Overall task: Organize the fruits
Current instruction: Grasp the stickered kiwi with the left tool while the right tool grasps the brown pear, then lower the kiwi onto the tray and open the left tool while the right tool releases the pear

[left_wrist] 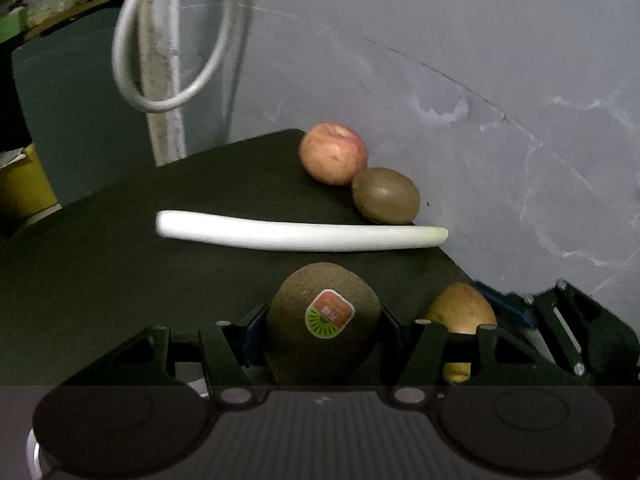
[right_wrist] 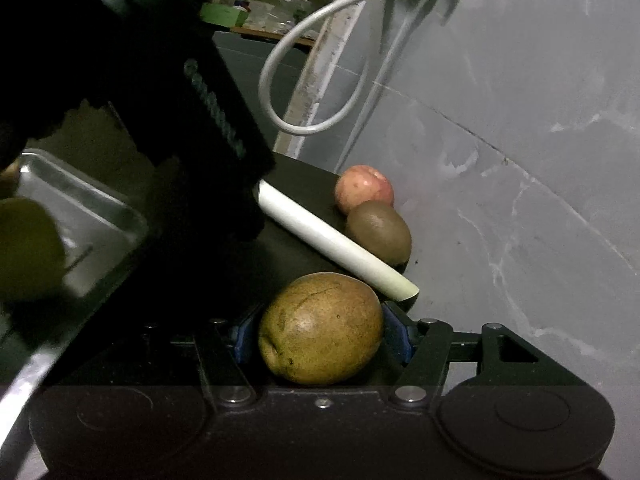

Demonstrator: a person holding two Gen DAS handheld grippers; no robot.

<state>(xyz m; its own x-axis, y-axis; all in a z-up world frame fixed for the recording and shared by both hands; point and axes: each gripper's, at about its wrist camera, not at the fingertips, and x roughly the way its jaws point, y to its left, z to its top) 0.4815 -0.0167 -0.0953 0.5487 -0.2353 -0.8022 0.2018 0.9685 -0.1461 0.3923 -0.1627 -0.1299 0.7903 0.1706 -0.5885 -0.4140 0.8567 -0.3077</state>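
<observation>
Left claw (left_wrist: pixel 324 320) grips a stickered kiwi (left_wrist: pixel 323 322); right claw (right_wrist: pixel 320 328) grips a pear (right_wrist: pixel 320 328). Apple (left_wrist: pixel 333 153) and a second kiwi (left_wrist: pixel 386 196) wait behind the leek (left_wrist: pixel 300 235).

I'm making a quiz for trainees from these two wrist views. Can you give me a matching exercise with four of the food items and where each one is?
Things:
1. stickered kiwi
2. yellow-brown fruit
3. apple
4. leek stalk

Places:
A. lying lengthwise across the black mat
B. between the right gripper fingers
C. at the mat's far corner, by the wall
D. between the left gripper fingers

Pairs: 1-D, 2-B, 3-C, 4-A
</observation>
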